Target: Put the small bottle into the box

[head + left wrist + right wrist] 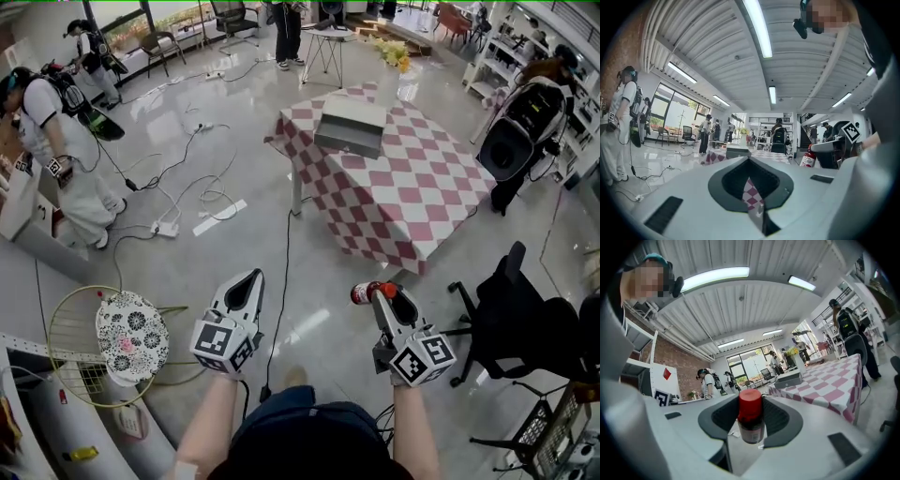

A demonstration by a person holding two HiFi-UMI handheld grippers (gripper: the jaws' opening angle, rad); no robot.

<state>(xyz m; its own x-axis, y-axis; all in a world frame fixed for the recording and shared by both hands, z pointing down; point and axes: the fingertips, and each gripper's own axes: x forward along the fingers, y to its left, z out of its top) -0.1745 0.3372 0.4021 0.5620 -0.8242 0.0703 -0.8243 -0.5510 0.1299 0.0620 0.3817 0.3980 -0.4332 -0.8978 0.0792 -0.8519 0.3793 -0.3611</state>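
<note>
A small dark bottle [364, 293] with a red cap [750, 404] lies between the jaws of my right gripper [382, 292], which is shut on it at waist height over the floor. The grey box [352, 125] sits on the red-and-white checked table [412, 197], well ahead of both grippers. It also shows far off in the right gripper view as the box [788, 378]. My left gripper [248, 278] hangs beside the right one, shut and holding nothing. The bottle [808, 157] appears at the right of the left gripper view.
A black office chair [525, 319] stands right of me, with a wire basket [553, 436] below it. Cables [187, 187] trail over the floor on the left. A racket and a patterned disc [131, 337] lie lower left. People [56, 159] stand at the left and far end.
</note>
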